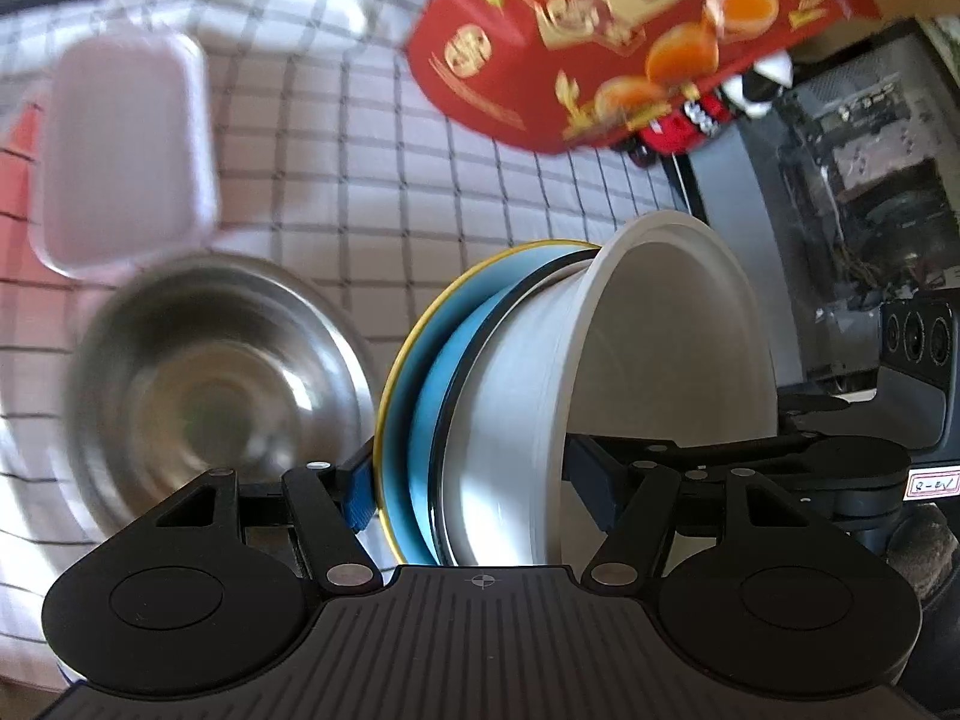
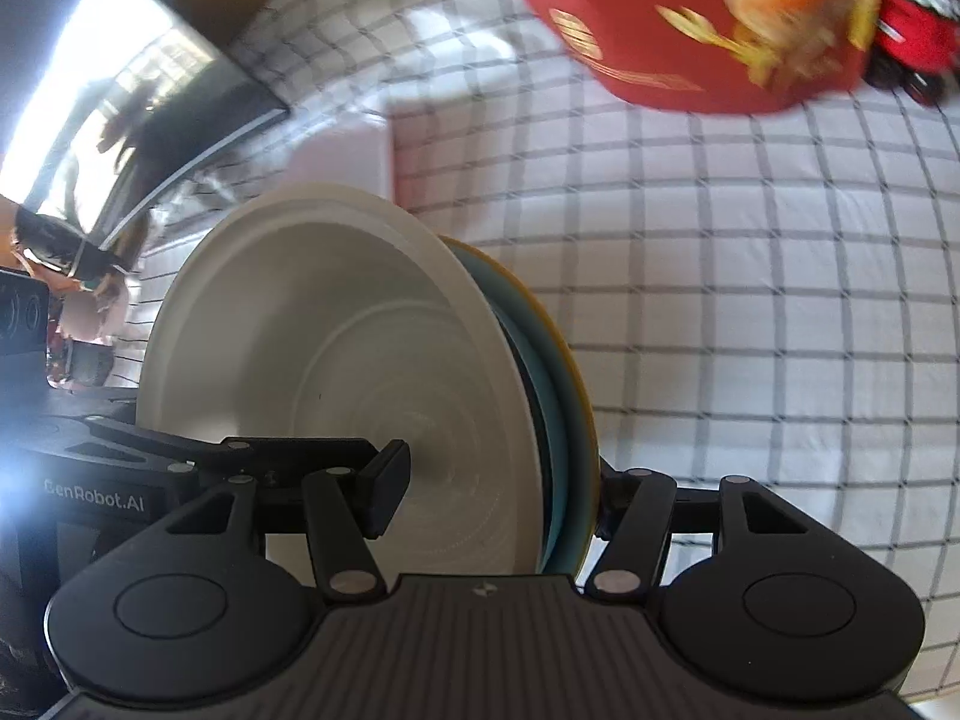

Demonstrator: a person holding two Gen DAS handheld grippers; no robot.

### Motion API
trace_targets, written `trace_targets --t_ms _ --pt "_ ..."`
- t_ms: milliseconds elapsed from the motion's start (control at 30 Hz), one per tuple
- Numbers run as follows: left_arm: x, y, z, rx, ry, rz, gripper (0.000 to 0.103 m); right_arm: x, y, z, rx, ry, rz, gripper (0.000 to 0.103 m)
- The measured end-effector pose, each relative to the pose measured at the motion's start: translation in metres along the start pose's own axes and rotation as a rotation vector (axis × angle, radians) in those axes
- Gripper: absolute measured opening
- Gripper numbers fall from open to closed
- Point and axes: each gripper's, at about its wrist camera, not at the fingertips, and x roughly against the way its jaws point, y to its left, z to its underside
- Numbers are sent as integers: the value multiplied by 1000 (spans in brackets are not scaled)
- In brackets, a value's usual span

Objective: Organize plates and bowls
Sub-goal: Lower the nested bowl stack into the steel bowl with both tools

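Both grippers hold one stack on edge above the checked tablecloth: a white bowl (image 1: 672, 330) nested in a blue plate with a yellow rim (image 1: 414, 360). My left gripper (image 1: 474, 492) is shut on the stack, one finger on the plate's back, the other inside the bowl. My right gripper (image 2: 498, 486) is shut on the same white bowl (image 2: 336, 360) and blue plate (image 2: 564, 396) from the opposite side. A steel bowl (image 1: 210, 384) sits on the cloth to the left, with a white rectangular container (image 1: 120, 150) behind it.
A red printed box (image 1: 630, 30) lies at the far side of the checked cloth (image 2: 750, 270), with a red toy car (image 1: 684, 120) beside it. A dark screen (image 2: 120, 120) stands at the table's far left in the right wrist view.
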Motion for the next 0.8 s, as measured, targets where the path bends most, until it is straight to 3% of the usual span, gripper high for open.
trace_targets --t_ms 267,533,800 --pt "37 49 -13 28 -15 -84 69 -47 54 -21 21 25 -65 60" --pt "14 111 -15 103 76 -106 69 -116 67 -24 -37 119 -81 59" --pt "3 125 -16 76 119 -104 68 -135 66 -23 -66 126 -42 63"
